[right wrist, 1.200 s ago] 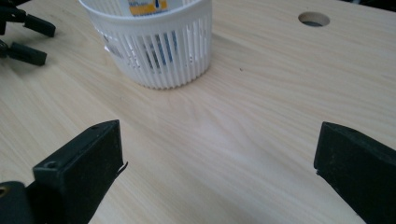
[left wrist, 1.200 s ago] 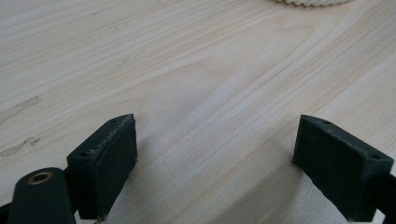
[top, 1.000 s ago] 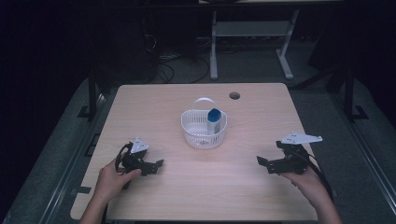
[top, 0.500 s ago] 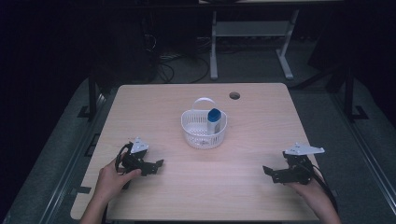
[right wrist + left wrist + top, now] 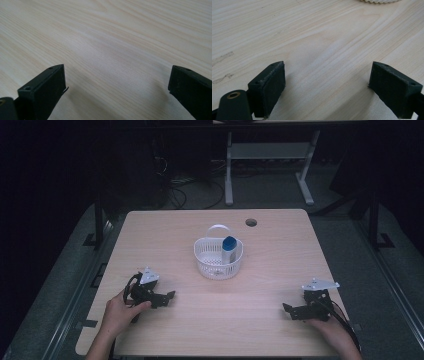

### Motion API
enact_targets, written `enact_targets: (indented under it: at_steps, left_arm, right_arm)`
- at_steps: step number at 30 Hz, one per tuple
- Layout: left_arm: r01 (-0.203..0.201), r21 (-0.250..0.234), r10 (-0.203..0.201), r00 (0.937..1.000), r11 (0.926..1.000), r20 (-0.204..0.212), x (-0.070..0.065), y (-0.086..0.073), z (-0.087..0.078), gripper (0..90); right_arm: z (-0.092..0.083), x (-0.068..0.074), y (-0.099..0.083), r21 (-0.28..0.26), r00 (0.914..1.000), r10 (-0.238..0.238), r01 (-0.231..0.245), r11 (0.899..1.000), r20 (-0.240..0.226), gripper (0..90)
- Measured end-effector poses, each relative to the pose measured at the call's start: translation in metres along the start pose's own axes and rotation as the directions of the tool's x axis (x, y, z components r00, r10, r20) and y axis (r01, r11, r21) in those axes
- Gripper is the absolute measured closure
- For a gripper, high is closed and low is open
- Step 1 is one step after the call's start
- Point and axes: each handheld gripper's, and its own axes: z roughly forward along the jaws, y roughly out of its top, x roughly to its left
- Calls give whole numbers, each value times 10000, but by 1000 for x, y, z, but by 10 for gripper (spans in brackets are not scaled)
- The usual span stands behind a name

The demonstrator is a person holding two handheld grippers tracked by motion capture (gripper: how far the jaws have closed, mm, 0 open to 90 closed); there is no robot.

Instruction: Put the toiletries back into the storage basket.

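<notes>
White plastic basket [image 5: 218, 257] sits at table centre, slightly toward the far edge, well apart from both tongs. It's round with perforated walls; its loop handle arches over the far side of the rim. With a round footprint it has no clear long axis on the table. Blue-capped bottle [image 5: 229, 249] stands upright inside the basket, against the right part of the wall, long axis vertical, cap pointing up. The cap clears the basket rim.

Left tongs [image 5: 167, 296] rest low on the table [image 5: 280, 250] near the front-left, held by the person's left hand [image 5: 120, 312]. They point right and a bit forward, roughly toward the basket's near side. The left gripper view shows the jaws spread wide with bare light wood grain between them, nothing held; a sliver of the basket's rim [image 5: 377, 1] shows at the top edge.

Right tongs [image 5: 288, 310] sit near the front-right corner, pointing left across the table, with the grey plate on top and the cable trailing back toward the table edge. The right gripper view shows the jaws wide apart, just bare wood between them, nothing gripped.

Round cable hole [image 5: 251, 222] sits in the table beyond the basket, to its right. Floor beyond the table is dark; a white desk frame [image 5: 265, 155] stands there.
</notes>
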Motion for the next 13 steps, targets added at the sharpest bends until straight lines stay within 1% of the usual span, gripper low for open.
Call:
enact_targets:
  at_steps: [4, 5, 8, 13]
  left_arm:
    - [2, -4, -2, 10000, 10000, 0, 0, 0, 0, 130]
    - [4, -9, -4, 10000, 10000, -1, 0, 0, 0, 130]
    - [12, -19, -12, 10000, 10000, -7, 0, 0, 0, 130]
    - [-1, 12, 1, 10000, 10000, 18, 0, 0, 0, 130]
  right_arm:
    - [3, -2, -4, 183, 10000, -16, 14, 9998, 71, 9]
    - [3, -3, -5, 95, 10000, -8, 7, 10000, 65, 9]
    - [3, -3, -5, 90, 10000, -22, 21, 10000, 96, 9]
    - [3, -3, -8, -116, 9999, 28, -26, 9999, 97, 9]
